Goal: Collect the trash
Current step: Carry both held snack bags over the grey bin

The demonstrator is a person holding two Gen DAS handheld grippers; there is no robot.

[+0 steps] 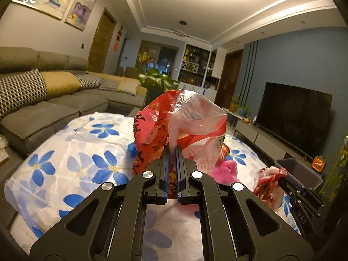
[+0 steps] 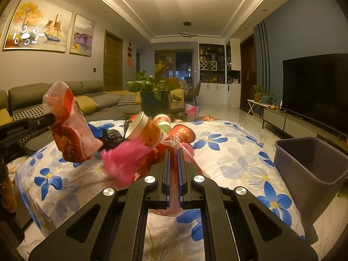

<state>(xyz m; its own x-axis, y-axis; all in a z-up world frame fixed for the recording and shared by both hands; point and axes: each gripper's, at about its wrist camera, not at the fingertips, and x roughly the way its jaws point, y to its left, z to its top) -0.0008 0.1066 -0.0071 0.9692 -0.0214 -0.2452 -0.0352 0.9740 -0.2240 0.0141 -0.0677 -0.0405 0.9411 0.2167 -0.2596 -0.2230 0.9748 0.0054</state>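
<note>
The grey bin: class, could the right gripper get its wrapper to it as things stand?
Probably yes. The bin stands open-topped just right of the right gripper, which is shut on a wrapper. Only bare flowered cloth lies between them.

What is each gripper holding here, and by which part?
The left gripper pinches a red and clear plastic snack bag by its crumpled clear edge. The right gripper clamps another red-printed plastic wrapper by a thin fold.

Two snack bags: one [image 2: 69, 130] over the left edge of the flowered table [image 2: 228, 158], one [image 2: 174, 150] near its middle. Three paper cups [image 2: 145, 132] at the far edge. One pink fluffy thing [image 2: 121, 161]. One grey bin [image 2: 311, 163] by the right edge.
</note>
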